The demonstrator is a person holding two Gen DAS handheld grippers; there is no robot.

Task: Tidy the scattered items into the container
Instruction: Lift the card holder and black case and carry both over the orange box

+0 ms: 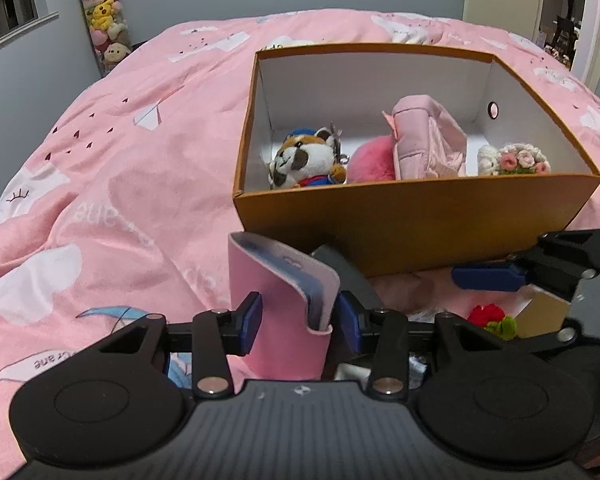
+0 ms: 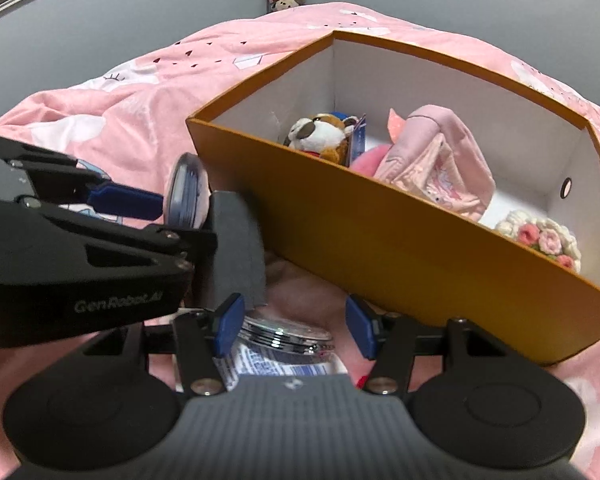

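- Pink folding case [image 1: 284, 296]: one of the scattered items; it stands upright on the bed, outside the container and just in front of its near wall; its flap curls over and shows a blue-grey lining.
- Left gripper [image 1: 300, 316]: jaws roughly half open with the case between them; one pad lies against the case and the other looks just beside it; I cannot tell whether the hold is firm.
- Clear jar [image 2: 284, 344]: silver-rimmed lid and blue-and-white label; it lies on the quilt low between the jaws of the right gripper [image 2: 294, 326]; those jaws stand about half open and astride it, with a sliver of pink showing at one side, so it does not look clamped.
- Orange box [image 1: 416, 220]: the container, white inside; it already holds a plush animal [image 1: 304, 158], a pink pouch [image 1: 428, 140] and a crochet bouquet [image 1: 520, 160].
- Also outside the box, near the right gripper: a red flower [image 1: 488, 316] and a grey block [image 2: 236, 240], which sits just beside the case.
- Pink quilt [image 1: 100, 180]: soft and rumpled under everything.
- Likely troubles: a loose hold could let the case slip or flop open on the way up; lifted too low, it may catch the box's near rim and shove the light box across the quilt; the jar may roll on the soft bedding if only one pad meets it; the two grippers work close together and could knock each other.
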